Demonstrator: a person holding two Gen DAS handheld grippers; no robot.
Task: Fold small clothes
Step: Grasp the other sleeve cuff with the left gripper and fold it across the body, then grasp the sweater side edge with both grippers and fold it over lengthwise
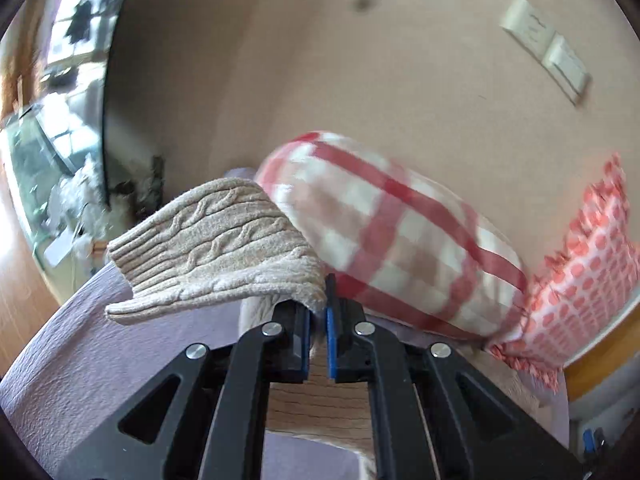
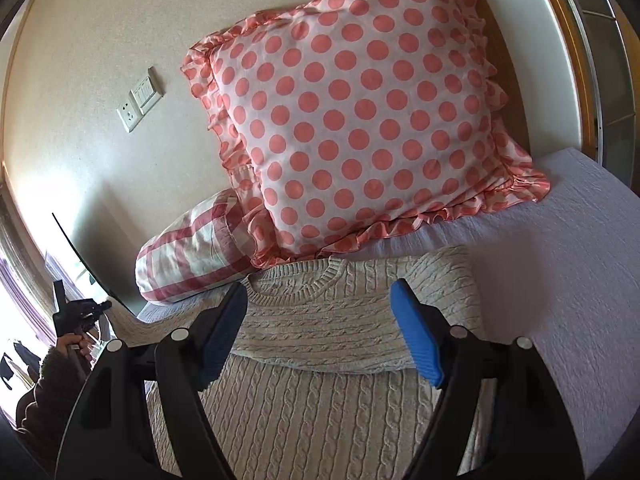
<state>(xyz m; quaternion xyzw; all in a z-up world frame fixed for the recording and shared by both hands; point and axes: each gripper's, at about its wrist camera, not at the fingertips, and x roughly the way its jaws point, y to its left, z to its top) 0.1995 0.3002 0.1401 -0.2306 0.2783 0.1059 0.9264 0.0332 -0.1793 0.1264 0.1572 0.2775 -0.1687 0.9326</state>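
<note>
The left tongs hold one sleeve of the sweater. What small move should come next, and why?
Probably carry the sleeve inward and lay it across the sweater body. The left tongs are shut on its edge and it hangs lifted off the bed, while the right tongs hover open above the chest.

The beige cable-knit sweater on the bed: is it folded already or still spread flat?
Partly folded. The beige cable-knit sweater has one layer doubled over its body, and the left gripper holds a sleeve lifted.
</note>
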